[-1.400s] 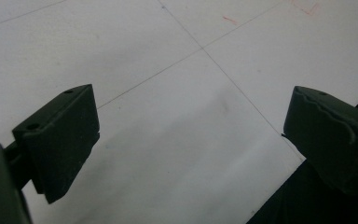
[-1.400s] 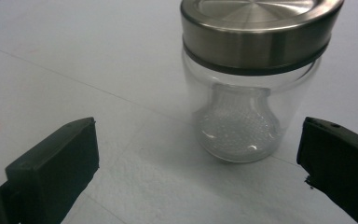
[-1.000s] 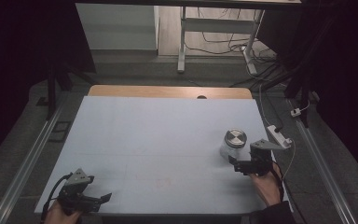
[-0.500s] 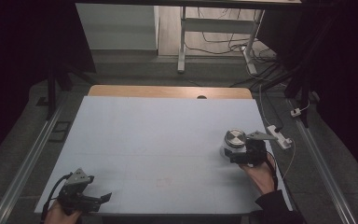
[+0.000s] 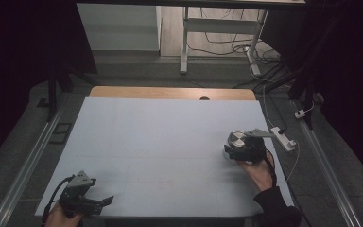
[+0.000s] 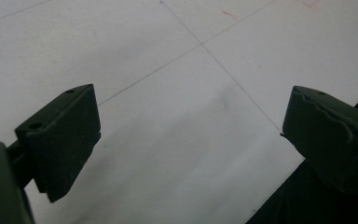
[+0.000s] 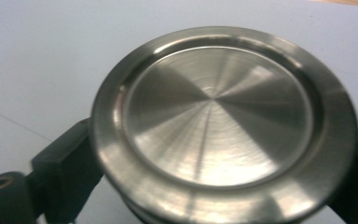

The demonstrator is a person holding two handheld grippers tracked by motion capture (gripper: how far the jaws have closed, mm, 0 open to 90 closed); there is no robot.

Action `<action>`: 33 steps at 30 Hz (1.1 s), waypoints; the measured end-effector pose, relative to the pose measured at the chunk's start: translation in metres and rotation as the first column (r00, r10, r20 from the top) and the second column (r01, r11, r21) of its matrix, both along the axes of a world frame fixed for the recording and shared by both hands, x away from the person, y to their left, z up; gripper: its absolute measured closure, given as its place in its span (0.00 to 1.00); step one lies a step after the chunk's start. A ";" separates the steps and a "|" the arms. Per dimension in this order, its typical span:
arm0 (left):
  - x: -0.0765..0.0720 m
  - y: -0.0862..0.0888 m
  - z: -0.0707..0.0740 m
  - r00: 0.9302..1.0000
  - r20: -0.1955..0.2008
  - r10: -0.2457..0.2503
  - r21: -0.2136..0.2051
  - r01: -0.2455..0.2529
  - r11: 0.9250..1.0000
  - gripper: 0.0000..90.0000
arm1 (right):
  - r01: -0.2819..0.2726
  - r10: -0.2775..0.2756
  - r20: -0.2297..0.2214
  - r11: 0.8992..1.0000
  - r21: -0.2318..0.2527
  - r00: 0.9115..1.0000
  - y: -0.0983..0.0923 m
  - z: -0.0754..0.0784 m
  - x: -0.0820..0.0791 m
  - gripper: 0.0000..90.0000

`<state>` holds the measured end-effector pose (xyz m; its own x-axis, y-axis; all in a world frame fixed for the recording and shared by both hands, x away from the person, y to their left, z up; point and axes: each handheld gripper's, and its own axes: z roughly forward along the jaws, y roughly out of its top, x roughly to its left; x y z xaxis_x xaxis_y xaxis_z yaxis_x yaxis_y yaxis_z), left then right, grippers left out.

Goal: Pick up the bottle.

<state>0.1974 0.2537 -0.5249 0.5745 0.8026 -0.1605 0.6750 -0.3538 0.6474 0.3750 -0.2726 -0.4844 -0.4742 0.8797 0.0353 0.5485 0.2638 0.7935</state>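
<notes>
1 tool moved: the right tool point(image 5: 237, 150) slid up to the steel lid point(image 5: 238, 139) and its jaws have just been closing around it, apparently gripping. Left tool point(image 5: 105, 202) sits released on the table point(image 5: 160, 142). Lift looks next.

Brushed, glossy metal lid point(image 7: 223, 121); matt pale table sheet point(image 5: 160, 142); bare wood far edge point(image 5: 170, 92).

A big table point(image 5: 160, 142) has a pale blue top with a wood strip at 12 o'clock. A shiny metal tin point(image 5: 237, 140) sits on it at 3 o'clock.
</notes>
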 end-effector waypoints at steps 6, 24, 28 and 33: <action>0.001 -0.003 0.000 1.000 -0.005 -0.008 0.021 0.008 1.000 0.07 | 0.010 -0.010 -0.006 1.000 0.025 1.000 -0.003 -0.001 0.002 0.14; 0.001 -0.002 0.000 1.000 -0.001 -0.008 0.015 0.008 1.000 0.07 | -0.039 0.038 0.046 0.999 0.013 0.998 -0.002 0.005 -0.004 0.16; 0.001 -0.002 0.000 1.000 -0.001 -0.008 0.010 0.008 1.000 0.07 | -0.091 0.090 0.067 0.996 0.017 0.994 0.005 0.011 -0.010 0.16; 0.001 -0.002 0.000 1.000 -0.001 -0.008 0.013 0.008 1.000 0.07 | -0.151 0.150 0.071 0.989 0.005 0.986 0.017 0.015 -0.018 0.16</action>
